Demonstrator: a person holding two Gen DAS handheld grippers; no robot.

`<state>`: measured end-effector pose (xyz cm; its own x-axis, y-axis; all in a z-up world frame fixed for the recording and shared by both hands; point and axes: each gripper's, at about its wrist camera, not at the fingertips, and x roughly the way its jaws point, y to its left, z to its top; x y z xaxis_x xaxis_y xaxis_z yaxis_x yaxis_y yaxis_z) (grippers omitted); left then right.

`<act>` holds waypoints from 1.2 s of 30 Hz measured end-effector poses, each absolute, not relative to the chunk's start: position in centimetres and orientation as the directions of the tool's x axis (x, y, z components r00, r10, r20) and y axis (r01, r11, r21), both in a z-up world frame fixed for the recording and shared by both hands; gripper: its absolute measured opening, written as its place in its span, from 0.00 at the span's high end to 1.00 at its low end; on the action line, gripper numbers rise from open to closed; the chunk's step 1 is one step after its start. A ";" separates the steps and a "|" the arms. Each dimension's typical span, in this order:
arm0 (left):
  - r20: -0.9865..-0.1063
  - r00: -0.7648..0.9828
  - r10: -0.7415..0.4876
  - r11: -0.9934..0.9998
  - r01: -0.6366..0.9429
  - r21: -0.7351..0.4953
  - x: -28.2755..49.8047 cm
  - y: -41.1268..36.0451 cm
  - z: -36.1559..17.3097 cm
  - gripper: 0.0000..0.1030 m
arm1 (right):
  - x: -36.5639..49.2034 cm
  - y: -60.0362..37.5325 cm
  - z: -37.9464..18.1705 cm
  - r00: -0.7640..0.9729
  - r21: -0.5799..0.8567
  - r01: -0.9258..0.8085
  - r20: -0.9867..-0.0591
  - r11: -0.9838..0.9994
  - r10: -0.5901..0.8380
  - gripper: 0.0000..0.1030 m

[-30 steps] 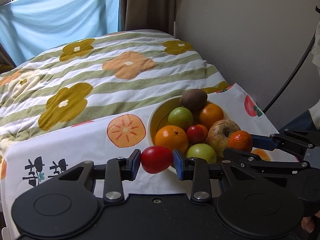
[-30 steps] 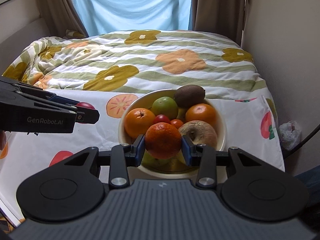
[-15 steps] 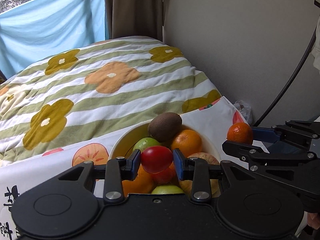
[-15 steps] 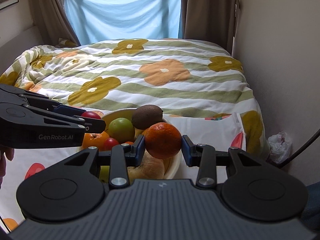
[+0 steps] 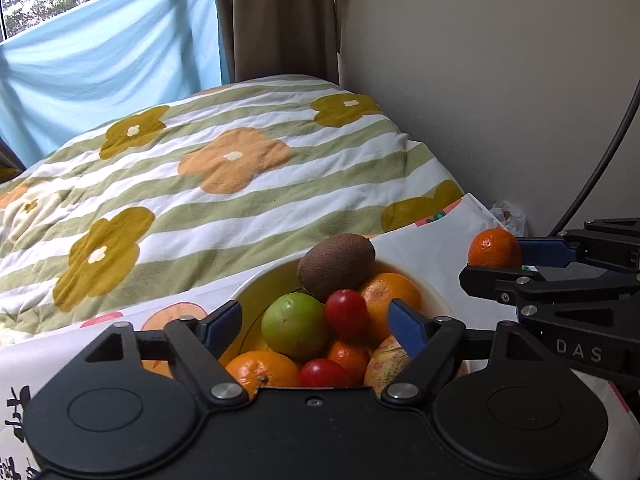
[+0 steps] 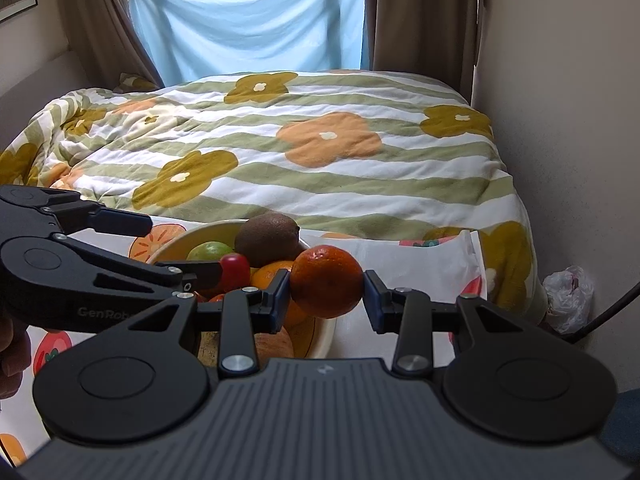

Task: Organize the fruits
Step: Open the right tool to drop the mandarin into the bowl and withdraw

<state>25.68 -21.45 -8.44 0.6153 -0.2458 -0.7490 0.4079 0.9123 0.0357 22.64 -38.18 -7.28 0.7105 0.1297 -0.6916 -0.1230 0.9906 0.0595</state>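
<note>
Mandarin [image 6: 326, 281] clamped in the right hand-held gripper [image 6: 326, 285], bowl [image 6: 324, 334] at its 9 o'clock.

Right hand-held gripper grasps the mandarin across its width, hanging just past the bowl's right rim over the fruit-print cloth [image 6: 416, 266]. Left hand-held gripper [image 5: 314, 318] is spread open and empty above the heap, a red tomato [image 5: 346, 313] just ahead between its fingers. The mandarin is deep orange, dimpled, roundish with no clear long axis. Around 10 o'clock lie the kiwi [image 6: 267, 239] and green fruit [image 6: 208, 251]. Placing it likely means shifting left.
</note>
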 end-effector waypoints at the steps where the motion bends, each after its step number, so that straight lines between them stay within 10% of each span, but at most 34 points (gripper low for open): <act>1: -0.748 0.617 -0.243 0.913 0.407 0.039 25.4 -21.1 -8.3 0.17 | 22.7 -38.1 -7.3 0.710 0.061 -0.127 -0.692 0.990 0.133 0.48; 25: -0.747 0.659 -0.089 0.987 0.158 0.022 20.0 -13.8 -7.4 0.14 | 24.6 -31.2 -9.4 0.638 0.064 -0.385 -0.703 0.921 0.315 0.47; 30: -0.746 0.664 -0.053 0.993 0.115 0.032 18.7 -13.4 -7.1 0.14 | 23.8 -31.3 -9.1 0.672 0.059 -0.383 -0.667 0.922 0.322 0.06; 36: -0.726 0.686 -0.044 0.995 0.094 0.028 16.4 -13.0 -5.6 0.14 | 21.8 -31.6 -7.2 0.695 0.059 -0.373 -0.643 0.926 0.321 0.06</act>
